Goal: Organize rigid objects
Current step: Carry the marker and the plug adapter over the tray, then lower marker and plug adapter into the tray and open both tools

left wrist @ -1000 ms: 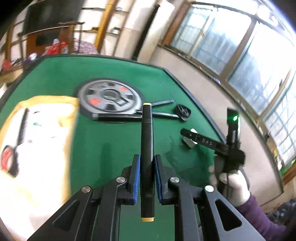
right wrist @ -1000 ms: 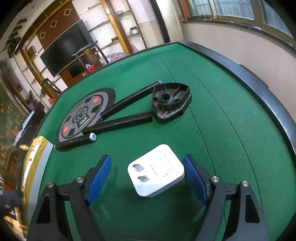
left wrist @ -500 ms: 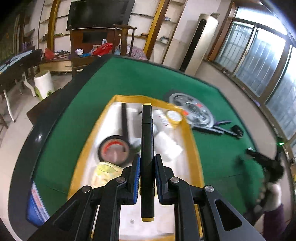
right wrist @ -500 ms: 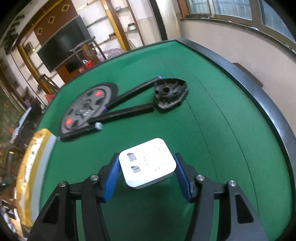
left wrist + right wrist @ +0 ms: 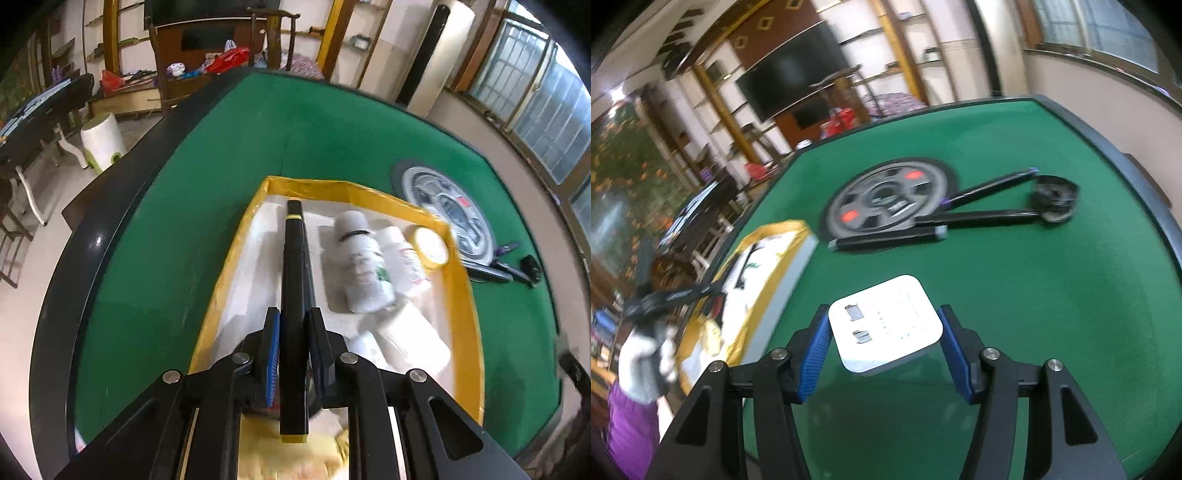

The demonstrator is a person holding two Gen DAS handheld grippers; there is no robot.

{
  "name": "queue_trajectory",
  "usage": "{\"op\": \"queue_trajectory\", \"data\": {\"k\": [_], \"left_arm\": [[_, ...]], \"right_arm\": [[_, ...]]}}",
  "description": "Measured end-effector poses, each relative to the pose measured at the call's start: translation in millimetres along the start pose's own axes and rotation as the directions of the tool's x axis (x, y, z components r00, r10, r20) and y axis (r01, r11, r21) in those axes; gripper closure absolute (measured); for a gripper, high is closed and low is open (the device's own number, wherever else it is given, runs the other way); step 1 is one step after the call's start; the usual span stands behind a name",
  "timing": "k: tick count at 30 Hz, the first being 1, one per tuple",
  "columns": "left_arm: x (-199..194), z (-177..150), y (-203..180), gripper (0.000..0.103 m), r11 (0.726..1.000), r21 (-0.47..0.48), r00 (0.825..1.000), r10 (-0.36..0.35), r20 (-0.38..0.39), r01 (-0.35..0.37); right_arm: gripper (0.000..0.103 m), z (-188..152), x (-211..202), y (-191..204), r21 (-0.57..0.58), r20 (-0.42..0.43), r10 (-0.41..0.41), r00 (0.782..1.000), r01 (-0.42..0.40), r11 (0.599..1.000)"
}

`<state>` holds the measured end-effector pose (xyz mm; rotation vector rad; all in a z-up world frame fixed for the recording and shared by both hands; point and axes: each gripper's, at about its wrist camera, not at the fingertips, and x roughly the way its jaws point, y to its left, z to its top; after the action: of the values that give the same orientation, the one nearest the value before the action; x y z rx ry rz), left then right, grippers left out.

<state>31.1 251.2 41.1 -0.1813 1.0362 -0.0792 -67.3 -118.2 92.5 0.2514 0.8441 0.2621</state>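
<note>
Bottles (image 5: pixel 364 266) lie in the tray (image 5: pixel 460 295), disc (image 5: pixel 448 210) just beyond.

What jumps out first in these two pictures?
A black marker with yellow ends, pinched in the left claw, points over a yellow-rimmed white tray of white bottles. The right claw grips a white square charger above the green table.

Counter (image 5: pixel 221 192): matt green felt, glossy black rim. Marker (image 5: pixel 294 295): smooth black plastic. Charger block (image 5: pixel 886 325): glossy white plastic. Bottles (image 5: pixel 364 266): white plastic.
</note>
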Motion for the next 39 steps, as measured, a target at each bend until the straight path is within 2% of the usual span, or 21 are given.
{"op": "queue_trajectory", "data": {"k": [1,3,4,5,7,10,12,14,16,19,24,27,31,34,36,37,39], "left_arm": [[2,2,1,0.088,1.000,-0.002,1.000,0.004,-0.003,-0.004],[5,5,5,0.081,1.000,-0.015,1.000,0.002,-0.011,-0.002],[4,5,9,0.067,1.000,-0.026,1.000,-0.006,-0.008,0.006],[1,5,13,0.060,0.999,-0.043,1.000,-0.019,0.005,0.019],[-8,3,18,0.058,0.998,-0.054,0.999,-0.042,0.028,0.044],[-42,-7,18,0.054,0.998,-0.028,0.993,-0.046,0.107,0.049],[-69,-17,17,0.044,0.998,-0.016,0.985,-0.060,0.162,0.063],[-93,-31,18,0.029,0.998,-0.020,0.976,-0.049,0.214,0.055],[-116,-49,20,0.023,0.998,-0.040,0.963,-0.030,0.269,0.042],[-142,-82,31,0.015,0.994,-0.107,0.932,0.018,0.361,0.022],[-157,-108,51,0.013,0.973,-0.219,0.897,0.160,0.411,-0.073],[-158,-113,64,0.013,0.958,-0.263,0.889,0.213,0.405,-0.110],[-158,-117,73,0.012,0.951,-0.287,0.882,0.233,0.410,-0.117],[-154,-118,75,0.012,0.950,-0.292,0.886,0.229,0.404,-0.113],[-153,-120,74,0.012,0.950,-0.289,0.886,0.233,0.401,-0.119],[-153,-120,72,0.012,0.950,-0.286,0.886,0.235,0.400,-0.123],[-153,-122,65,0.012,0.953,-0.276,0.887,0.233,0.398,-0.126]], "right_arm": [[0.046,-2,1,7,-0.010,-0.006,0.011,1.000,-0.011,1.000],[0.046,-6,4,23,-0.037,-0.025,0.040,0.999,-0.041,0.998],[0.046,-7,6,29,-0.051,-0.033,0.049,0.998,-0.051,0.997],[0.046,-8,9,36,-0.066,-0.042,0.059,0.997,-0.062,0.996],[0.046,-11,17,53,-0.094,-0.068,0.091,0.993,-0.098,0.991],[0.046,-13,29,82,-0.126,-0.110,0.142,0.984,-0.155,0.980],[0.046,-14,36,105,-0.158,-0.141,0.176,0.974,-0.197,0.967],[0.046,-15,41,129,-0.198,-0.164,0.198,0.966,-0.229,0.953],[0.046,-19,47,152,-0.236,-0.194,0.219,0.956,-0.263,0.936],[0.046,-27,59,183,-0.294,-0.240,0.226,0.944,-0.293,0.910],[0.046,-46,81,224,-0.383,-0.303,0.185,0.935,-0.297,0.874],[0.046,-55,90,238,-0.422,-0.317,0.152,0.936,-0.283,0.861],[0.046,-62,103,241,-0.451,-0.327,0.108,0.939,-0.255,0.855],[0.046,-67,109,241,-0.461,-0.324,0.070,0.944,-0.222,0.859],[0.045,-66,106,240,-0.458,-0.322,0.078,0.944,-0.227,0.859],[0.044,-64,105,239,-0.448,-0.323,0.088,0.942,-0.235,0.863],[0.033,-59,98,234,-0.420,-0.312,0.119,0.943,-0.249,0.873]]}}
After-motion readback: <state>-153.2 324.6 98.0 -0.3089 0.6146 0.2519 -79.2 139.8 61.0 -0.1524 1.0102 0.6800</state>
